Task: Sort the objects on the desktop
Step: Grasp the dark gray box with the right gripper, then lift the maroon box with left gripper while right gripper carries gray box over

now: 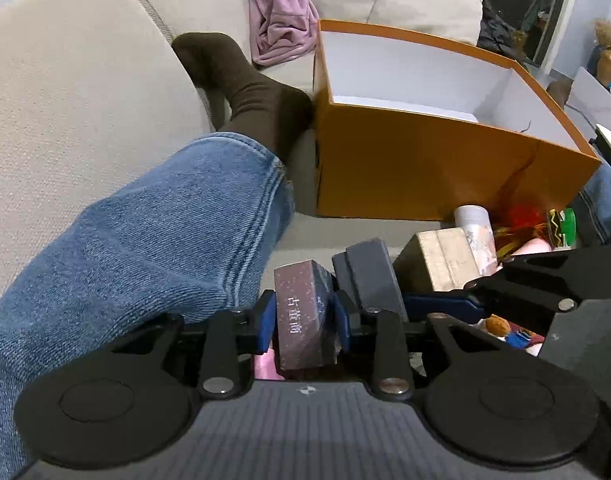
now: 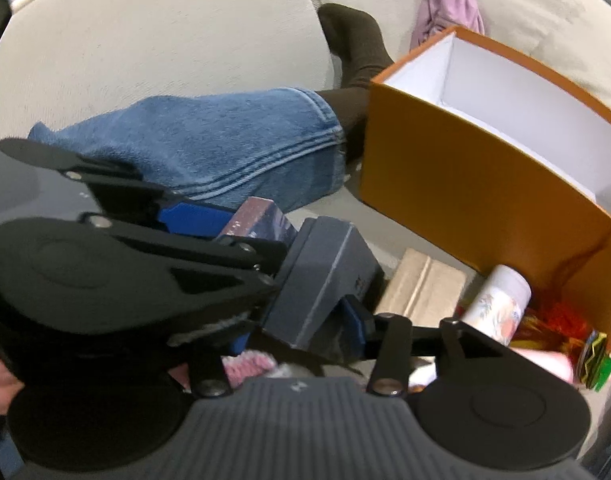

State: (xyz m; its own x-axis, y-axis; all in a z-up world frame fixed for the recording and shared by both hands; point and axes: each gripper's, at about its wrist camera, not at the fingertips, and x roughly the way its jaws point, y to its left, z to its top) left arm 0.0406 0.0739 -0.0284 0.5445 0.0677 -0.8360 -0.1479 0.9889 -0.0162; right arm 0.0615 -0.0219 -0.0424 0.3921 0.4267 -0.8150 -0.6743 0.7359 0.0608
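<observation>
Beige sofa, woven and soft, under everything. Orange carton, stiff card, white inside, open-topped and apparently empty, standing behind the clutter. Denim leg with dark sock stretched along the left. Grey box, matte and rigid, square-edged, between the right gripper pads; contact unclear under blur and the other gripper's linkage, so grip cannot be told. Maroon box, speckled glossy card, clamped across its narrow sides by the left gripper. Likely light and stiff, possibly slick; best taken across flat opposite faces. Beyond: tan box, pale tube.
</observation>
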